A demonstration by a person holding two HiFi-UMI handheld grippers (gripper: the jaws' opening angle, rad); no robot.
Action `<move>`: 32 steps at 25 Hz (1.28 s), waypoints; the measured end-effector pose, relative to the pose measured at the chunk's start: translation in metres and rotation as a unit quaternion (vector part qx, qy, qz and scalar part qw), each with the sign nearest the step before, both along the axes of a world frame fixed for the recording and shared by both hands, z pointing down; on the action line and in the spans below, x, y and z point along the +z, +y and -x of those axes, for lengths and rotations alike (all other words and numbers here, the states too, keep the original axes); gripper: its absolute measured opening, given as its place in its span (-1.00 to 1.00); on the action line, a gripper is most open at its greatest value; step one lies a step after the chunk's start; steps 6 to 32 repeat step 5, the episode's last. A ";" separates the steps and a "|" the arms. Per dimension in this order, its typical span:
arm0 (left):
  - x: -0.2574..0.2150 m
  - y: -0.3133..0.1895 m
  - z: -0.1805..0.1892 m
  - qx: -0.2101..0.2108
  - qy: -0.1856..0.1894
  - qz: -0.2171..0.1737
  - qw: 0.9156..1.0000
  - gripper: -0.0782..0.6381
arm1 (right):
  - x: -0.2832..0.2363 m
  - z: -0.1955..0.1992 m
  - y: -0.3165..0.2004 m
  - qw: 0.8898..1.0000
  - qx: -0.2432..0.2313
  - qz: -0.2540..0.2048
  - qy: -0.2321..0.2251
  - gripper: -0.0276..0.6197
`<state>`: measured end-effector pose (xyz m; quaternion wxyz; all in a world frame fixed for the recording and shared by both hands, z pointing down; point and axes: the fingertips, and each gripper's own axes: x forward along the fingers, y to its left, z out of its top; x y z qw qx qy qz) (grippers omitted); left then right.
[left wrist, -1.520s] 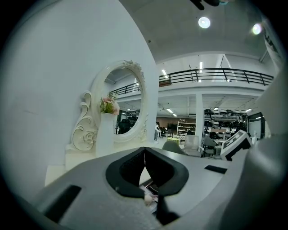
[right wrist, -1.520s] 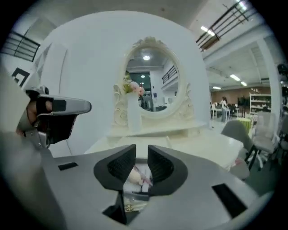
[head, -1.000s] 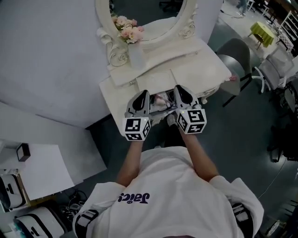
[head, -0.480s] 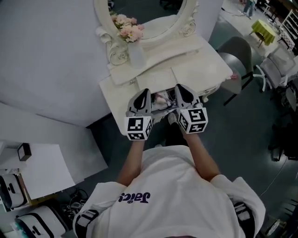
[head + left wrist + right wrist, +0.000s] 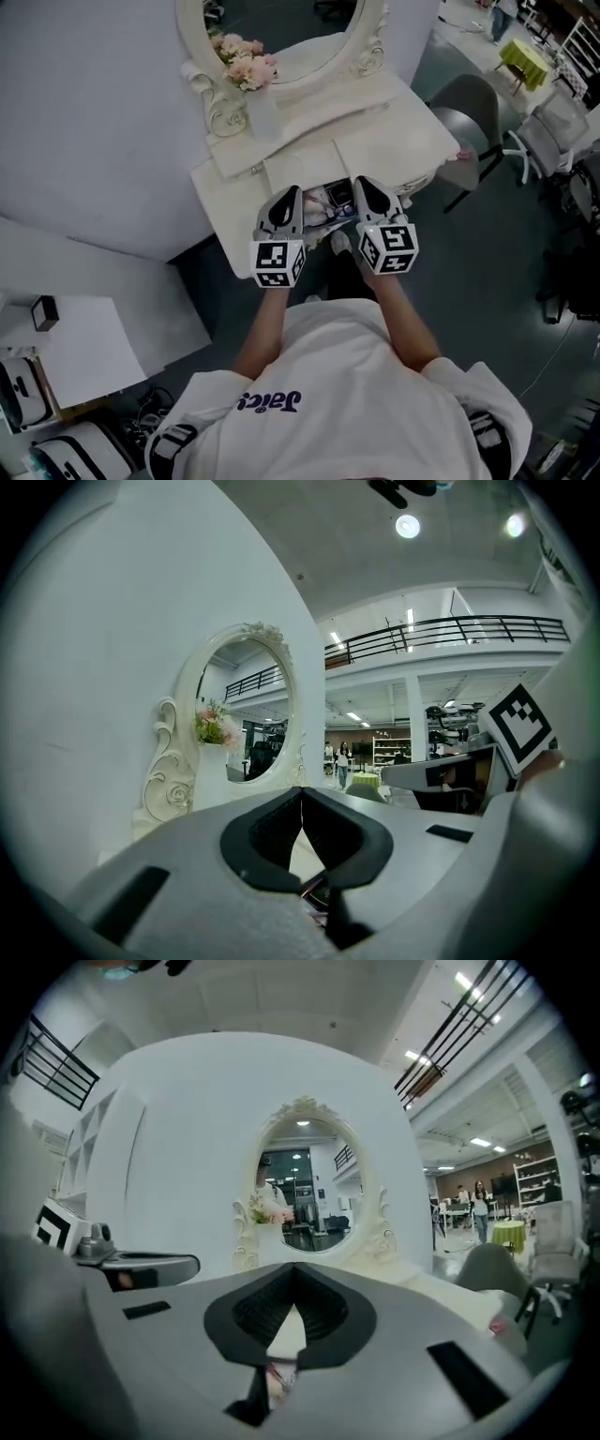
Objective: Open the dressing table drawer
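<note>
The white dressing table [image 5: 234, 202] stands against the wall, with an oval mirror [image 5: 281, 28] and pink flowers [image 5: 242, 58] on it. Its middle drawer [image 5: 323, 221] is pulled out, and small items [image 5: 330, 197] show inside it. My left gripper [image 5: 287, 195] and right gripper [image 5: 362, 185] lie side by side over the drawer's front, both pointing level at the mirror. The tips of both are shut, with nothing seen between them. The left gripper [image 5: 301, 794] faces the mirror [image 5: 248, 710]. The right gripper [image 5: 294, 1269] faces the mirror [image 5: 305, 1180] too. The drawer's handle is hidden.
A grey chair [image 5: 473, 112] stands just right of the table. A white desk [image 5: 84, 347] with a small black box is at the lower left. White wall panels run behind and to the left of the table. The person stands close against the drawer's front.
In the head view the table has shifted up and left, away from the grippers. The right gripper has drawn slightly back toward the person. The left gripper has stayed put.
</note>
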<state>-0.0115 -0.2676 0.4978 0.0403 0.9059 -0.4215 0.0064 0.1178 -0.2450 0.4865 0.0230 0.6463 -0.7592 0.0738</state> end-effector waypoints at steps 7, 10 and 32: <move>0.012 0.012 -0.007 0.001 -0.009 0.017 1.000 -0.74 | 0.017 -0.008 0.015 1.000 0.000 0.023 -0.006 -0.89; 0.012 0.012 -0.007 0.001 -0.009 0.017 1.000 -0.74 | 0.017 -0.008 0.015 1.000 0.000 0.023 -0.006 -0.89; 0.012 0.012 -0.007 0.001 -0.009 0.017 1.000 -0.74 | 0.017 -0.008 0.015 1.000 0.000 0.023 -0.006 -0.89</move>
